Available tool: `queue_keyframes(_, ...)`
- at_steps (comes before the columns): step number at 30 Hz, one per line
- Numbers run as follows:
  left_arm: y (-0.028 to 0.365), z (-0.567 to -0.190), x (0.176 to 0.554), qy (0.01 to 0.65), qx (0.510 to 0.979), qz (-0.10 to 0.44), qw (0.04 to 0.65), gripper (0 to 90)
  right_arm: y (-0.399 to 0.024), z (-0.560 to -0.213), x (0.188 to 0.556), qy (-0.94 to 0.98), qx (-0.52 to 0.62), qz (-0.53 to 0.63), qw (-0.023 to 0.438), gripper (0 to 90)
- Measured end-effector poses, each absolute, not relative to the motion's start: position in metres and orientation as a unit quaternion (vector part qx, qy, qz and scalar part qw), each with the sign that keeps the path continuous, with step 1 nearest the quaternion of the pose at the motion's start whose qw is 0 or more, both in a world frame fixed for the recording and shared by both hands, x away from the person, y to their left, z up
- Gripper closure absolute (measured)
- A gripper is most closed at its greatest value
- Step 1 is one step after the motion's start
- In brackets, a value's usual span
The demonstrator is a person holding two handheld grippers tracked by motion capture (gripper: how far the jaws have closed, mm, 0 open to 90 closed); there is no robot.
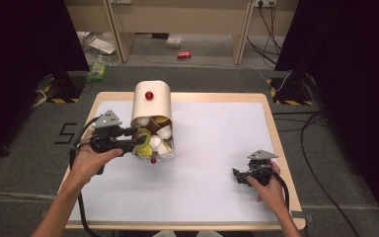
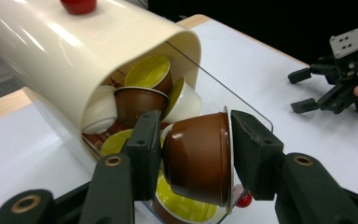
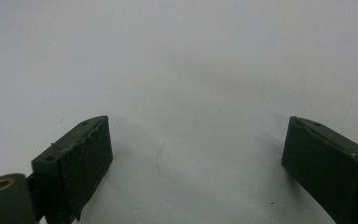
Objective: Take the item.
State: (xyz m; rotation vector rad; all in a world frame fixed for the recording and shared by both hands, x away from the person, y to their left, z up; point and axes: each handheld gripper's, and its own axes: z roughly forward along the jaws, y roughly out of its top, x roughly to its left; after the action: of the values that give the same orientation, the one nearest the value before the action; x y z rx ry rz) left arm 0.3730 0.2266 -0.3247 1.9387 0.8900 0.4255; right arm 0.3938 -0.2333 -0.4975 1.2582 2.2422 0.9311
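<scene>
Left gripper at the mouth of the tipped cream container, clamped on a brown capsule. Capsule pinched across its length: one jaw on the base, other on the rim side. Sits just outside the opening, above the clear lid lying flat on the table.

Container on its side at the table's far left, red knob on top. Packed with more capsules: brown one, yellow-lidded one, cream one. Another yellow-lidded capsule under the held one. Small red ball on the lid's near edge.

Right gripper low over the white table surface at near right, well apart from the container. Jaws spread wide, holding nothing; plain white surface between them in the right gripper view. Same gripper seen open in the left gripper view too.
</scene>
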Motion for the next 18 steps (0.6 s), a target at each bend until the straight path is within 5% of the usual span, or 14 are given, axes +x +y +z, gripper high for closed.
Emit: queue_keyframes(18, 0.258, -0.321, 0.364, 0.379, 0.774, 0.181, 0.473, 54.3, -0.233, -0.498, 0.394, 0.803, 0.451, 0.333, 0.202, 8.8)
